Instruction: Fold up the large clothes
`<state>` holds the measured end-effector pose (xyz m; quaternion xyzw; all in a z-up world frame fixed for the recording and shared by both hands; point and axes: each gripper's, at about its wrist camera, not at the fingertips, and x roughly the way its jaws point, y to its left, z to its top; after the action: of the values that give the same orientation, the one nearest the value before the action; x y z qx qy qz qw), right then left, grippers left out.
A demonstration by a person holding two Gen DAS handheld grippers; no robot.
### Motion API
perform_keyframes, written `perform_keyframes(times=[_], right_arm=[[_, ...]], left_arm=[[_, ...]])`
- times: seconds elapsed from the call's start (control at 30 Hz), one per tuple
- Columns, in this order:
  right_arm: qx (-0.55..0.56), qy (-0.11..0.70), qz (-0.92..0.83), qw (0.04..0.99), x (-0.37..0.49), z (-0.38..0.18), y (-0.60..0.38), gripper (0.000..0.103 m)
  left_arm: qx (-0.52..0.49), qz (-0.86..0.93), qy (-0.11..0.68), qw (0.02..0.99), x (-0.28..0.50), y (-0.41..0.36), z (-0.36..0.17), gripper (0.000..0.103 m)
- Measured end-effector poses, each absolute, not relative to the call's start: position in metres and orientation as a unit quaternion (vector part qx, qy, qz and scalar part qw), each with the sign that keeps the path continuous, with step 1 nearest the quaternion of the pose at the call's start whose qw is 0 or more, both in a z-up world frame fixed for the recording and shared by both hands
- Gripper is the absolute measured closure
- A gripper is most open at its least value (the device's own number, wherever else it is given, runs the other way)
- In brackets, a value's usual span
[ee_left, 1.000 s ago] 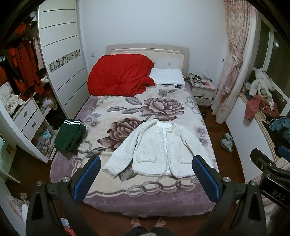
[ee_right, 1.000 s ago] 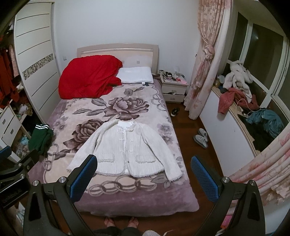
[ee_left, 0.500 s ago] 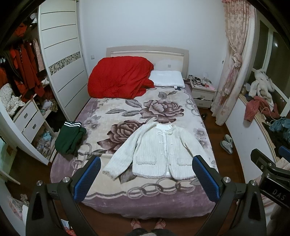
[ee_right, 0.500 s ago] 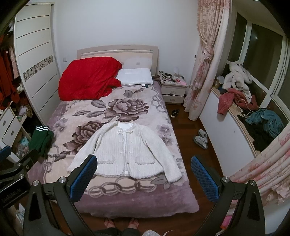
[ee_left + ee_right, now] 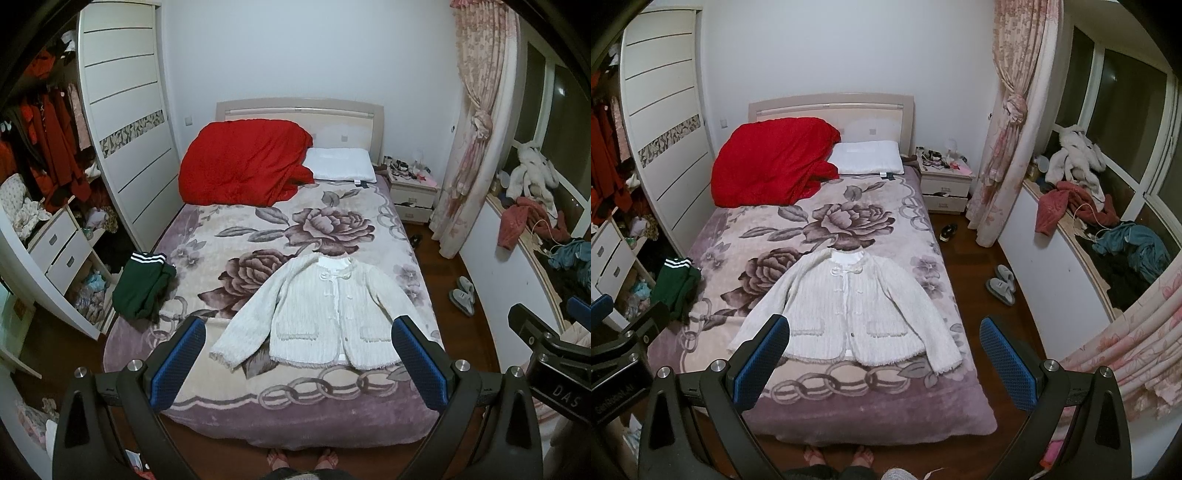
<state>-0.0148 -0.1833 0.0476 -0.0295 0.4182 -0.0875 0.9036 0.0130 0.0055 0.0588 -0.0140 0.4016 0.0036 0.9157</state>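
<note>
Left wrist view: the left gripper (image 5: 298,363) is held high above the foot of the bed (image 5: 295,410), its jaws spread wide and holding nothing. The white cardigan (image 5: 325,317) lies flat and face up on the floral blanket (image 5: 258,236), ahead of the gripper and below it, framed between the two blue pads (image 5: 177,363); its sleeves are spread out to both sides and the front is buttoned. Ahead and to the left, a green garment (image 5: 142,286) sits at the blanket's edge, well apart from the cardigan. Farther ahead, a red quilt (image 5: 243,166) is heaped against the headboard with a pillow (image 5: 341,169) just beside it on the right. Part of the right gripper (image 5: 546,354) shows at the right edge. Bare feet (image 5: 303,458) stand just under the gripper at the foot of the bed.

Right wrist view: the right gripper (image 5: 884,362) is likewise released, jaws wide, empty, above the bed's foot. The cardigan (image 5: 849,310) lies ahead and slightly left of centre, its left sleeve partly behind the left pad (image 5: 762,358). Slippers (image 5: 1001,284) lie on the floor ahead to the right, beside the bed. A nightstand (image 5: 945,184) stands far ahead by the curtain (image 5: 1008,122). Clothes (image 5: 1071,184) are piled on the window ledge to the right.
</note>
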Motion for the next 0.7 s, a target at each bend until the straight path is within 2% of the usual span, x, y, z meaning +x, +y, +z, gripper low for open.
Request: perform_keyframes(times=[0.3,0.7], right_arm=[[-0.029,0.417,-0.090,0.904,-0.018,0.046,-0.186,0.000],[-0.025,0.420,-0.100,0.902,-0.011,0.049,-0.186,0.000]], left_arm=[[-0.012,-0.002,0.398,0.917,0.035,0.006,0.076,0.000],[-0.008,-0.015,0.396,0.918,0.044,0.009,0.045,0.000]])
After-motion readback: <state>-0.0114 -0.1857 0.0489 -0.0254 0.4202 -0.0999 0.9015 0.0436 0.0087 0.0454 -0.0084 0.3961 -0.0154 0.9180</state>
